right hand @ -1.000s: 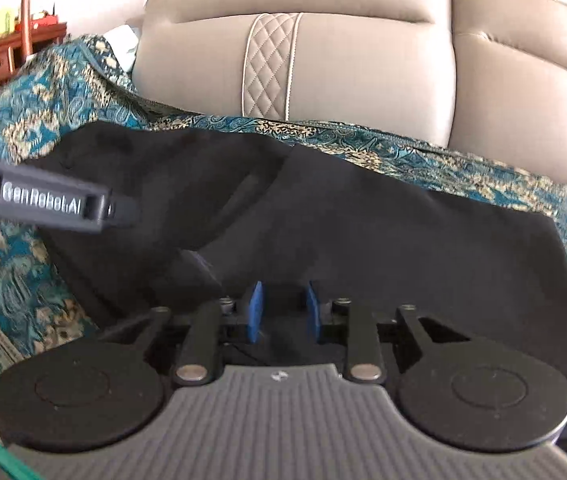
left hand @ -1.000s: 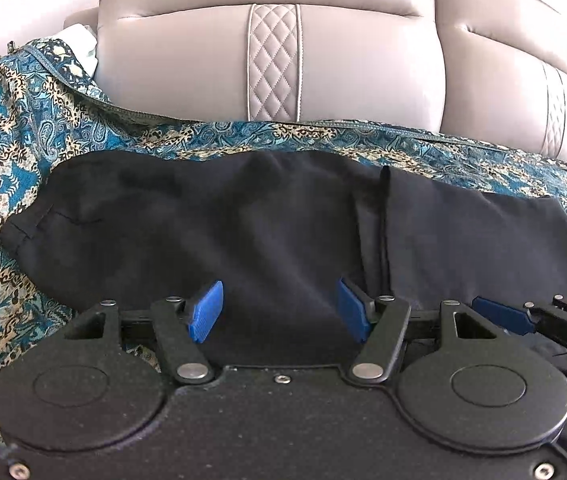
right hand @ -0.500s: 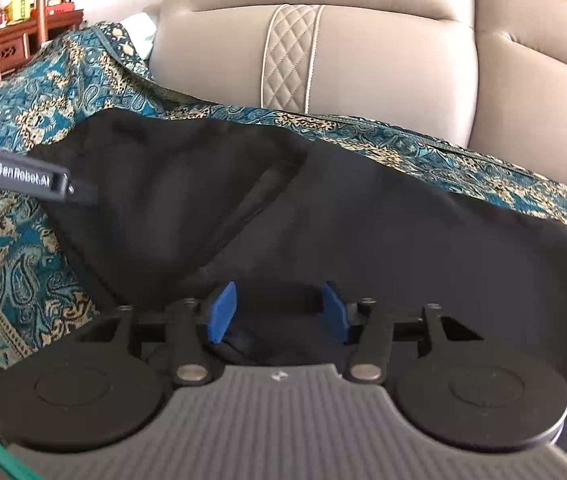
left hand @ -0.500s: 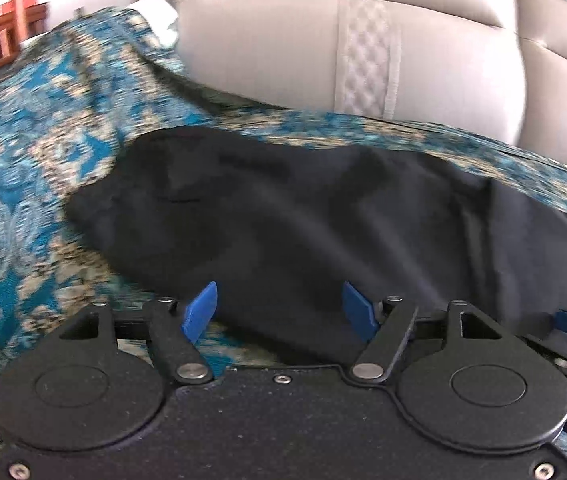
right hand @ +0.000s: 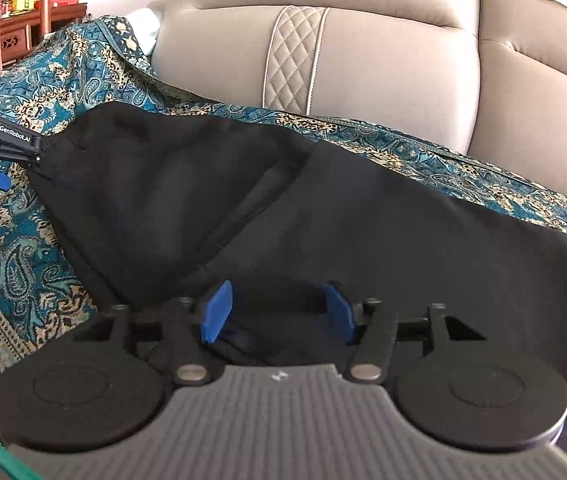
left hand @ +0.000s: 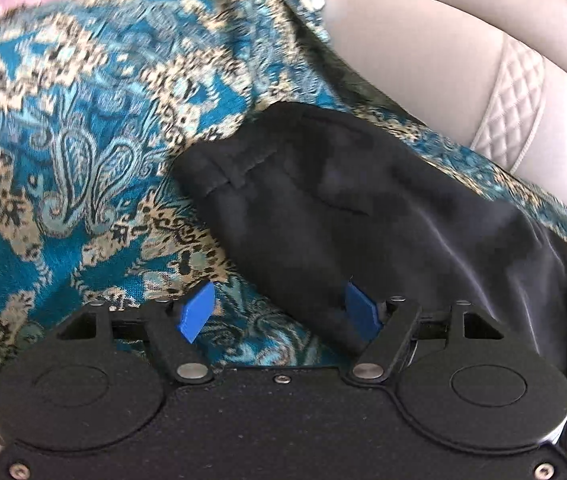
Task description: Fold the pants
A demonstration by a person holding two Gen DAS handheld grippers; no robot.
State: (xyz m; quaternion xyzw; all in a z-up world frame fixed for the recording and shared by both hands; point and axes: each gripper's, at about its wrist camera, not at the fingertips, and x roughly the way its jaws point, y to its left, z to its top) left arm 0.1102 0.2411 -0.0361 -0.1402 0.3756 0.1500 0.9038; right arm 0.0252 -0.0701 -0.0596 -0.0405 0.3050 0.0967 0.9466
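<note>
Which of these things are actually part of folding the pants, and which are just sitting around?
Part of the job:
black pants
left claw, open
right claw, open
teal paisley cloth under the pants

Just there:
beige leather sofa back
wooden cabinet with small items on top, far left

I am working in a home, most likely a living room. A wide sofa point(right hand: 383, 80) in grey-beige leather with quilted diamond strips fills the upper right of both views, and a teal paisley throw point(left hand: 83, 140) is spread over its seat. In the upper left of the right wrist view stands a carved wooden cabinet point(right hand: 23, 32) with small things on top, too small for me to name.
</note>
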